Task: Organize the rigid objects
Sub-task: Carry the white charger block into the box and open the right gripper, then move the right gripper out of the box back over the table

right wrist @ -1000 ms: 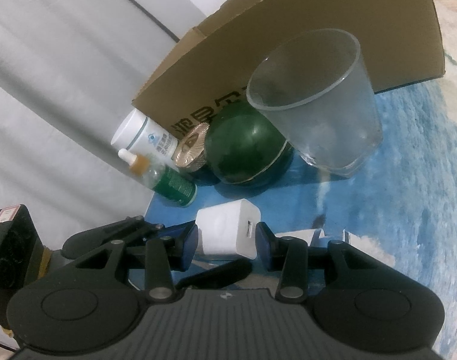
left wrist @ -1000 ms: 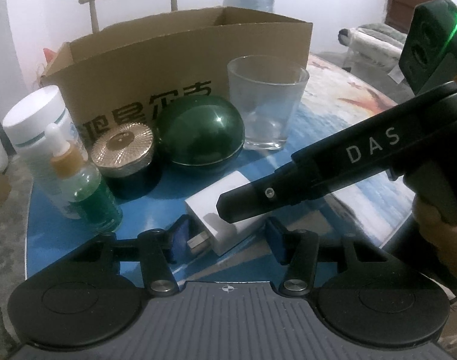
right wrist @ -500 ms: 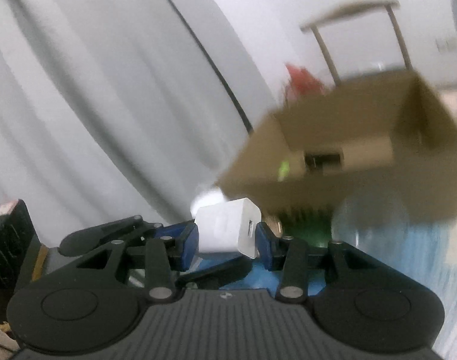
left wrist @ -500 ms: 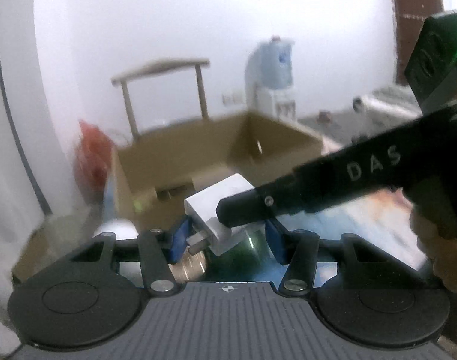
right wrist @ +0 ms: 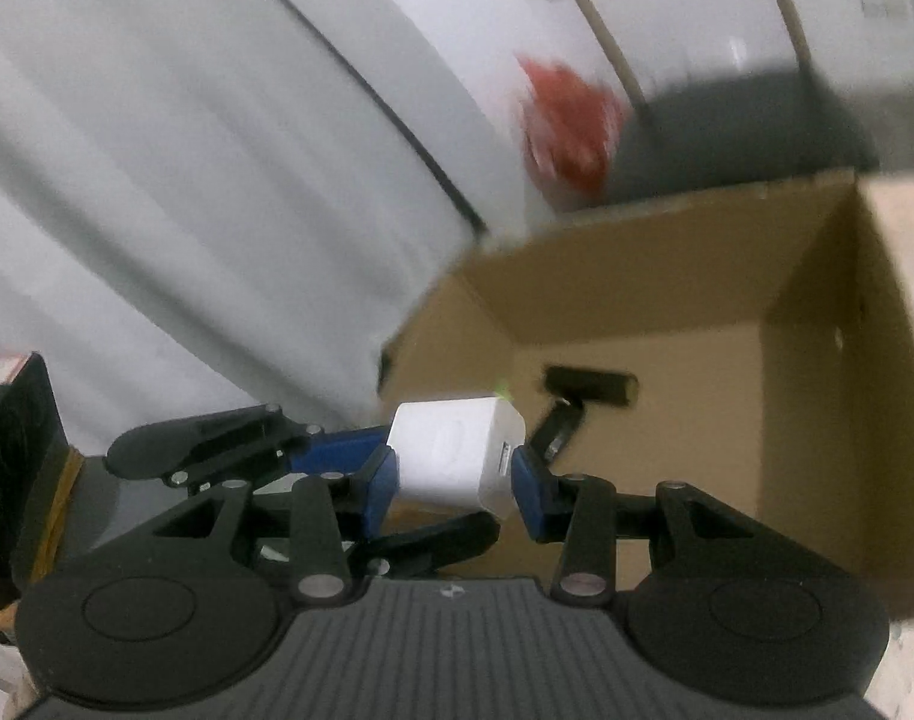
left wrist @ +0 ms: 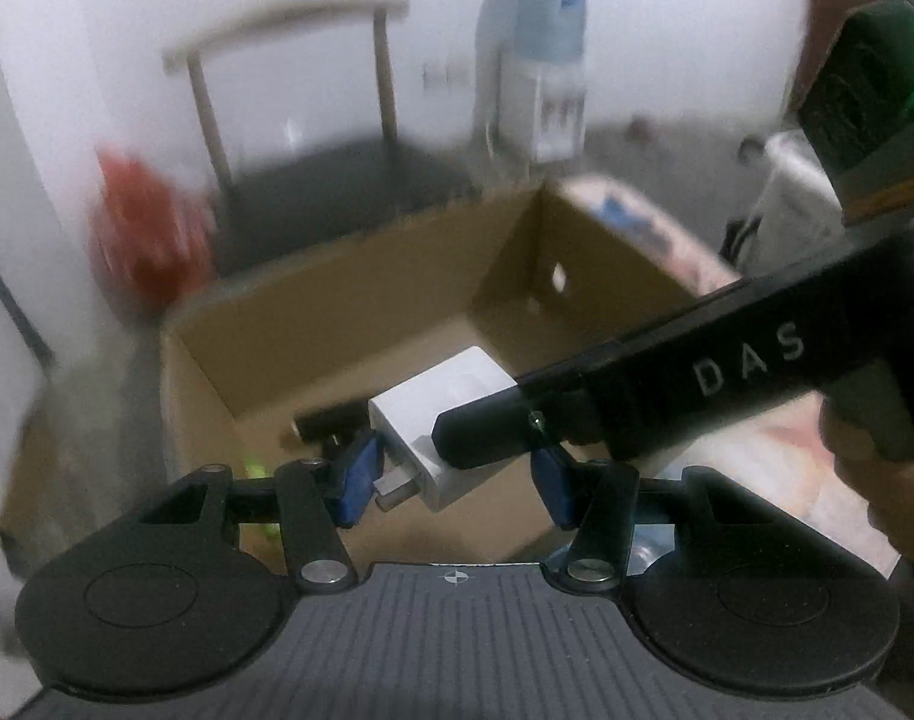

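We count one box (left wrist: 348, 324), open-topped, lying ahead of and below both pairs of fingers. Behind it stand one chair (left wrist: 288, 96) and one water dispenser (left wrist: 541, 60), both blurred. Inside the box we make out one dark object (right wrist: 589, 387), too blurred to name. There is one white charger (right wrist: 457, 456), and it hangs in the air above the box's near edge. The right gripper (right wrist: 453, 468) has its fingers clamped on the charger's two sides. The left gripper (left wrist: 450, 474) brackets the same charger; its left finger (left wrist: 360, 468) lies against the plug end, but the right gripper's arm hides the other side, so we cannot tell whether it grips. A second ago the charger sat on the blue surface among a glass, jars and bottles, in front of the box; now both grippers have risen and carried it forward, and we look down into the box.
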`<move>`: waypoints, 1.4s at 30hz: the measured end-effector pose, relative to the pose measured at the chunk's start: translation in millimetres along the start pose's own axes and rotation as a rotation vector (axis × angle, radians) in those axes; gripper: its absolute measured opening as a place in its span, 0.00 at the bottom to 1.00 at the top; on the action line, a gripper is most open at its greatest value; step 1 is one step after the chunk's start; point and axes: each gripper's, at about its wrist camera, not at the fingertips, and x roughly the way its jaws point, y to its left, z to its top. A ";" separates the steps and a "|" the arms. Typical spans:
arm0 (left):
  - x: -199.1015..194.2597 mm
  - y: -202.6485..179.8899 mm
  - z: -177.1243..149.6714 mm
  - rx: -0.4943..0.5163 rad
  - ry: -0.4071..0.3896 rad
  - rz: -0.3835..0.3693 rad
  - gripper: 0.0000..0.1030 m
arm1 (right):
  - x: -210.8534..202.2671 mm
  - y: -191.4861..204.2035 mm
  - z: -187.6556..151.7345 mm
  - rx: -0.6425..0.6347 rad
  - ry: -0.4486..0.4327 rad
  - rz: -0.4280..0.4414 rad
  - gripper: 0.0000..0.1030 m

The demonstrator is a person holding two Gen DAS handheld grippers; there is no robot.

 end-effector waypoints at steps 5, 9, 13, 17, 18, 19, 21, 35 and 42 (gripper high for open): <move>55.7 31.1 13.5 -0.145 0.214 -0.084 0.52 | 47.6 -39.9 23.2 0.085 0.164 -0.037 0.45; 87.4 44.1 16.1 -0.232 0.306 -0.107 0.52 | 69.6 -58.2 29.0 0.116 0.224 -0.053 0.45; 112.7 52.6 16.9 -0.255 0.369 -0.083 0.52 | 94.7 -69.9 36.5 0.131 0.289 -0.074 0.45; 130.9 57.2 16.4 -0.267 0.427 -0.045 0.52 | 118.9 -72.1 44.2 0.127 0.345 -0.103 0.45; 135.2 58.0 16.4 -0.263 0.441 -0.040 0.53 | 124.0 -70.5 46.1 0.121 0.356 -0.115 0.45; 139.4 58.6 17.6 -0.258 0.446 -0.034 0.53 | 128.1 -67.9 48.7 0.111 0.367 -0.131 0.44; 142.4 60.1 19.1 -0.245 0.444 -0.005 0.52 | 133.1 -64.1 53.6 0.092 0.368 -0.147 0.43; 105.6 72.1 23.4 -0.301 0.402 0.020 0.67 | 109.2 -43.1 60.0 0.102 0.298 -0.106 0.64; 41.6 46.3 24.8 -0.222 0.274 0.042 0.81 | 63.3 -39.9 58.8 0.119 0.181 -0.047 0.65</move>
